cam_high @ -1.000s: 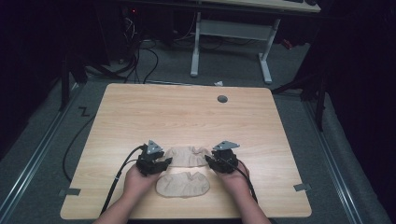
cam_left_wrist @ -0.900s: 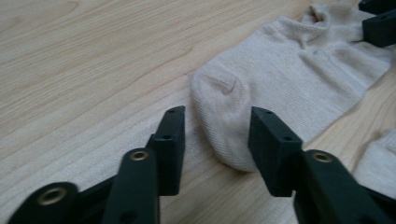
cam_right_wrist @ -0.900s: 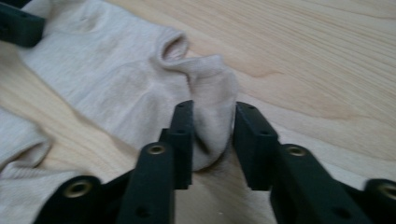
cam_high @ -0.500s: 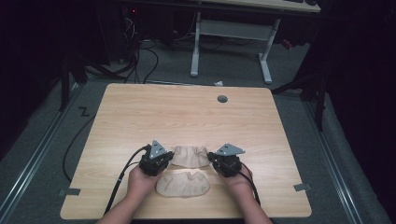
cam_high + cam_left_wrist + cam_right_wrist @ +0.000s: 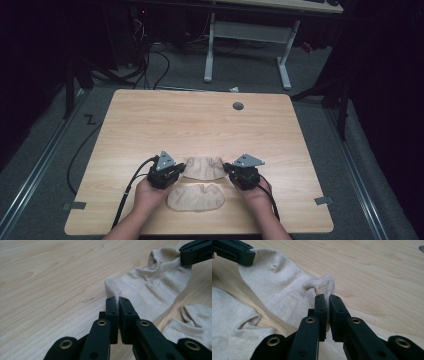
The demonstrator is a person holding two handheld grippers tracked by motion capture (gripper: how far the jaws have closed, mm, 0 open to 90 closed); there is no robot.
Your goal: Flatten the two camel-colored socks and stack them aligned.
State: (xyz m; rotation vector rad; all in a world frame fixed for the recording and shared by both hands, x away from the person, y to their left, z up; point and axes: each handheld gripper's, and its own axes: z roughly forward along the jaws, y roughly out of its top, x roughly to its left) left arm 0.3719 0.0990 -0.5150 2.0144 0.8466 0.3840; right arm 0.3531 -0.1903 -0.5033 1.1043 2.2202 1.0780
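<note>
Two beige socks lie on the wooden table (image 5: 150, 125). The far sock (image 5: 202, 167) stretches between my two grippers. My left gripper (image 5: 182, 170) is shut on its left end; in the left gripper view the jaws (image 5: 118, 301) pinch a raised fold of that sock (image 5: 150, 287). My right gripper (image 5: 226, 169) has just closed on the other end, with fabric of the sock (image 5: 277, 290) squeezed between its jaws (image 5: 327, 300). The near sock (image 5: 195, 197) lies loose between the person's hands, closer to the front edge.
A round cable hole (image 5: 238, 106) sits near the table's far edge. Behind the table stand a white desk frame (image 5: 245, 35) and floor cables (image 5: 150, 65). Each gripper's cable trails toward the front edge. Bare wood spreads left, right and beyond the socks.
Both grippers have closed their jaws on the ends of the far sock. The hands have hardly shifted, and the near sock has not moved.
</note>
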